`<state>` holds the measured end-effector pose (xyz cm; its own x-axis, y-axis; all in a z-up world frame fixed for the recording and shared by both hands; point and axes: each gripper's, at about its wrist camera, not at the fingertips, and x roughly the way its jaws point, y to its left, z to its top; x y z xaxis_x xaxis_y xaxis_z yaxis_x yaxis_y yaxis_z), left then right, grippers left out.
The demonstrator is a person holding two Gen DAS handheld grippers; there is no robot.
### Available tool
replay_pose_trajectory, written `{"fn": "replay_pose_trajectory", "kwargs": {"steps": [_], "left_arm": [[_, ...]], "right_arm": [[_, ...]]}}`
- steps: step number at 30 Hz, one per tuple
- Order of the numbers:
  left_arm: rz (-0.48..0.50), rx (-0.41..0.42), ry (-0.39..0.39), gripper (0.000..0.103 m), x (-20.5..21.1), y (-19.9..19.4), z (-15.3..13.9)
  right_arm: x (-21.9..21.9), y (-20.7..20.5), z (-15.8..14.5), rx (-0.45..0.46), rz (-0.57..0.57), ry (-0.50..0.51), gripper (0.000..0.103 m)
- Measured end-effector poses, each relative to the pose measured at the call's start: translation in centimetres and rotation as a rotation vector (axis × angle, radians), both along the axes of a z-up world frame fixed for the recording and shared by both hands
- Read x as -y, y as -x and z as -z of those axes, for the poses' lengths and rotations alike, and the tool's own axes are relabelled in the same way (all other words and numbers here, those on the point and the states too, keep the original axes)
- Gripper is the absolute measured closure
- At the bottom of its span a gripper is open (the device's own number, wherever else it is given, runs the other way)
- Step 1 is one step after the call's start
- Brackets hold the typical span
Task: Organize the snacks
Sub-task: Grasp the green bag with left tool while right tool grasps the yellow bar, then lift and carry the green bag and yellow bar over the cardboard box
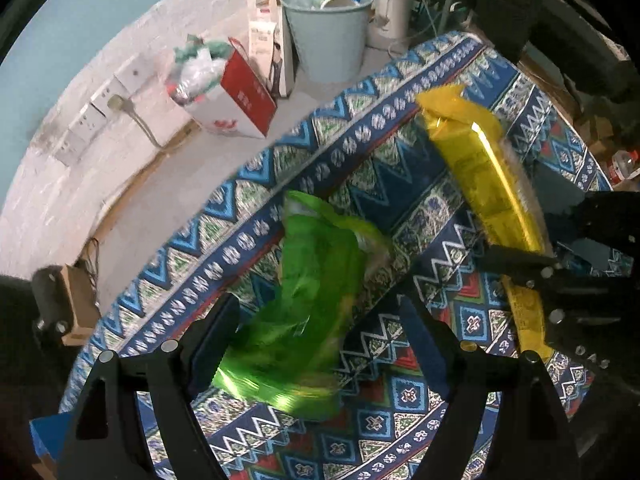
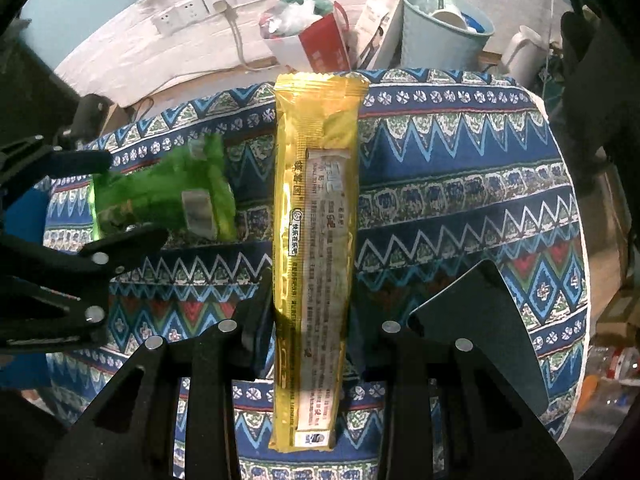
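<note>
A green snack bag [image 1: 312, 312] lies blurred between the spread fingers of my left gripper [image 1: 320, 332], above the patterned tablecloth [image 1: 400, 400]; the jaws stand wide and do not press it. It also shows in the right wrist view [image 2: 160, 196], left of centre. My right gripper [image 2: 312, 316] is shut on a long yellow snack pack [image 2: 316, 240], held lengthwise and pointing away over the cloth [image 2: 460, 200]. In the left wrist view that yellow pack [image 1: 480, 168] and my right gripper [image 1: 532, 268] sit at the right.
Beyond the table's far edge on the floor stand a pale blue bin [image 1: 328, 28] with cups, a red and white paper bag [image 1: 236, 96] of wrappers, a white kettle [image 1: 394, 6] and wall sockets [image 2: 200, 6]. Clutter lies at the right [image 2: 616, 364].
</note>
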<state>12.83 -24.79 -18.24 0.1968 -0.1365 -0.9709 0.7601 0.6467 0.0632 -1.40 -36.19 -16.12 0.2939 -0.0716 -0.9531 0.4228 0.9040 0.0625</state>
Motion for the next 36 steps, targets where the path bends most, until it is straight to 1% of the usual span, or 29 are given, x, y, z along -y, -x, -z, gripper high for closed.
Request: {"fn": "replay_pose_trajectory", "kwargs": {"steps": [3, 6, 7, 8, 11, 13, 16, 20, 23, 30, 36], "left_arm": [[-0.026, -0.019, -0.019, 0.020, -0.4, -0.2, 1.2], [-0.064, -0.036, -0.021, 0.021, -1.0, -0.4, 2.1], [-0.085, -0.045, -0.017, 0.028, -1.2, -0.5, 2.4], [-0.102, -0.050, -0.017, 0.041, -1.5, -0.5, 2.6], [-0.154, -0.085, 0.001, 0.054, -2.4, -0.5, 3.2], [-0.166, -0.083, 0.019, 0.059, -2.8, -0.2, 3.1], [-0.197, -0.044, 0.016, 0.063, -3.6, 0.7, 2.7], [-0.265, -0.038, 0.039, 0.064, -5.4, 1.3, 1.7], [-0.299, -0.019, 0.058, 0.065, -6.6, 2.1, 0.5], [-0.363, 0.013, 0.099, 0.065, -9.2, 3.6, -2.3], [-0.423, 0.047, 0.127, 0.065, -11.6, 3.9, -4.5]], "right_arm": [[0.2, 0.1, 1.2, 0.001, 0.009, -0.005, 0.072], [0.1, 0.2, 1.6, 0.004, 0.008, -0.008, 0.072], [0.1, 0.1, 1.6, 0.004, 0.007, -0.009, 0.072], [0.0, 0.1, 1.7, 0.004, 0.004, -0.008, 0.072], [-0.3, -0.1, 1.5, 0.006, -0.006, -0.003, 0.072], [-0.5, -0.1, 1.5, 0.008, -0.007, -0.002, 0.072], [-0.8, -0.2, 1.0, 0.017, -0.008, 0.004, 0.072], [-1.5, 0.0, 0.1, 0.040, -0.011, 0.017, 0.072], [-2.0, 0.0, -0.6, 0.056, -0.020, 0.026, 0.073], [-4.4, -0.2, -2.5, 0.091, -0.084, 0.089, 0.073], [-6.8, -0.2, -4.4, 0.138, -0.135, 0.131, 0.073]]}}
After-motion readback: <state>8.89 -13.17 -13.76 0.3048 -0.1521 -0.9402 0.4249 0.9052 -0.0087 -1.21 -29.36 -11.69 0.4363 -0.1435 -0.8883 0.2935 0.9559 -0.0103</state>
